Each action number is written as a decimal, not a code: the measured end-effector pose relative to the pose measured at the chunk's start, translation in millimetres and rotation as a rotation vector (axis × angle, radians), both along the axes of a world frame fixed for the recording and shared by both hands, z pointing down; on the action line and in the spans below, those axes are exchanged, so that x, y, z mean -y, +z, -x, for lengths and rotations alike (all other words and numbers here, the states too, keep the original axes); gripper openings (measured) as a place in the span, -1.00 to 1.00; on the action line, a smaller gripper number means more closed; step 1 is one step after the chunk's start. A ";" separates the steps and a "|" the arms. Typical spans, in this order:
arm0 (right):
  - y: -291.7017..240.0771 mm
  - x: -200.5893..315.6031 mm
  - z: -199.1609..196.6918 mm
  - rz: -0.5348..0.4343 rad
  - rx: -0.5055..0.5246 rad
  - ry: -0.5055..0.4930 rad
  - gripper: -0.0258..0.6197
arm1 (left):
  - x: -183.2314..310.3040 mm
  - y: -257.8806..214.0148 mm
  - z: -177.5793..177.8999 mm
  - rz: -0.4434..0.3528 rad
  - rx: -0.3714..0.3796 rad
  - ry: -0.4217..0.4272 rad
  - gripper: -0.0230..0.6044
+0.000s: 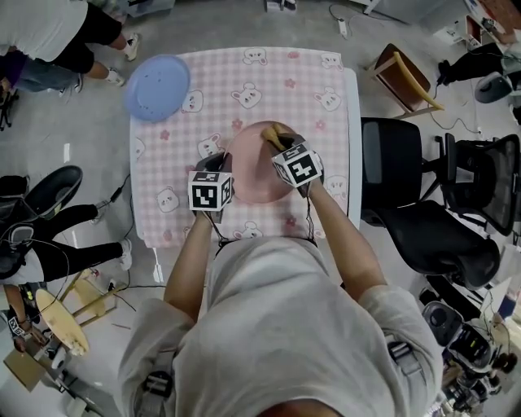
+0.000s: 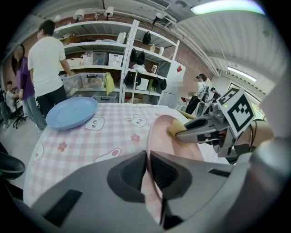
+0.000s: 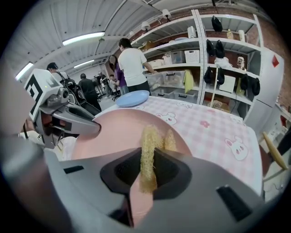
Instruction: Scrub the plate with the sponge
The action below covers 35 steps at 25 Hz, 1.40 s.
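Blue plate on far-left corner of checked tablecloth; blk office chair nearby.

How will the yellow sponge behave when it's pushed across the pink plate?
Probably soft: the right gripper holds the sponge squeezed into a thin strip. Its fibrous look suggests it is light and would drag rather than slip on the pink plate. Its free end past the gripper would likely bend.

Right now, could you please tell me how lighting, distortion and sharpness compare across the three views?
Head view: even, soft light, sharp on the pink plate, with only slight bowing at the edges. Left gripper view: strong fisheye with dark corners; the shelves curve and the ceiling lamp glares. Right gripper view: the same fisheye; the sponge is crisp and the strip lights are blown out.
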State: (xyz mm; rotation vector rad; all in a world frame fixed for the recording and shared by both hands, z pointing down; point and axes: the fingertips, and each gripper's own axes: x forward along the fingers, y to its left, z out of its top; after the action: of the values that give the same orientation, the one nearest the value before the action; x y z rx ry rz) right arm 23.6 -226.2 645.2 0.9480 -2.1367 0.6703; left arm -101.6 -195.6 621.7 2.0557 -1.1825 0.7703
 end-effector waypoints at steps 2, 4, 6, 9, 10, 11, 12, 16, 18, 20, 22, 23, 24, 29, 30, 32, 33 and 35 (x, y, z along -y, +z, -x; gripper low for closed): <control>0.1 1.5 1.5 -0.003 0.005 0.006 -0.71 | 1.2 -0.9 -1.3 -0.004 -0.003 0.004 -0.84; -0.7 1.4 3.0 -0.007 0.016 0.010 -0.71 | 0.7 -1.2 -2.0 -0.003 -0.011 0.007 -0.84; -2.3 0.8 6.1 -0.012 0.027 0.003 -0.71 | 0.1 -1.9 -3.0 0.001 -0.019 0.007 -0.83; -5.8 0.7 16.6 -0.025 0.048 -0.022 -0.71 | 1.3 -2.6 -3.2 0.007 -0.023 0.003 -0.83; -6.8 -0.1 20.4 -0.028 0.054 -0.031 -0.71 | 1.3 -2.9 -3.2 0.008 -0.022 0.002 -0.83; -7.8 -1.6 24.1 -0.031 0.059 -0.040 -0.71 | 0.5 -3.3 -3.2 0.009 -0.022 0.000 -0.83; -9.0 -3.7 27.8 -0.035 0.065 -0.049 -0.71 | -0.8 -3.9 -3.4 0.010 -0.024 -0.002 -0.83; -12.1 -11.8 45.0 -0.036 0.089 -0.106 -0.71 | -2.5 -4.5 -4.0 0.021 -0.053 -0.018 -0.82; -9.6 -16.5 53.1 -0.026 0.092 -0.142 -0.70 | -2.9 -1.4 -3.0 0.034 -0.059 -0.022 -0.82; -7.0 -22.2 59.4 -0.017 0.092 -0.175 -0.70 | -4.4 1.7 -1.3 0.045 -0.062 -0.027 -0.82; -7.0 -28.7 67.2 -0.001 0.102 -0.208 -0.70 | -4.4 2.1 1.3 0.052 -0.065 -0.032 -0.82; -7.7 -32.4 72.2 0.010 0.109 -0.228 -0.71 | -3.3 1.5 2.9 0.055 -0.067 -0.034 -0.82; -8.3 -36.5 77.3 0.020 0.113 -0.251 -0.70 | -1.9 1.0 4.5 0.059 -0.070 -0.036 -0.82; -2.5 -62.8 90.3 0.039 0.073 -0.382 -0.71 | -2.4 5.9 5.5 0.083 -0.087 -0.058 -0.82; -0.3 -68.5 91.7 0.045 0.069 -0.405 -0.71 | -3.4 7.4 4.7 0.087 -0.091 -0.062 -0.82; 4.1 -80.5 95.6 0.060 0.072 -0.448 -0.71 | -4.7 9.0 3.7 0.092 -0.095 -0.064 -0.82; 5.7 -86.4 98.2 0.066 0.075 -0.467 -0.71 | -5.1 9.5 3.8 0.094 -0.094 -0.062 -0.82; 5.1 -96.2 103.2 0.072 0.079 -0.494 -0.71 | -5.9 10.2 4.8 0.097 -0.092 -0.057 -0.82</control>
State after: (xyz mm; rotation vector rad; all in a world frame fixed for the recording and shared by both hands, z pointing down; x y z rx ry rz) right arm -79.6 -130.0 650.3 0.3322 -2.2758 0.5343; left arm -106.4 -189.7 631.9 1.9487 -1.1257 0.6852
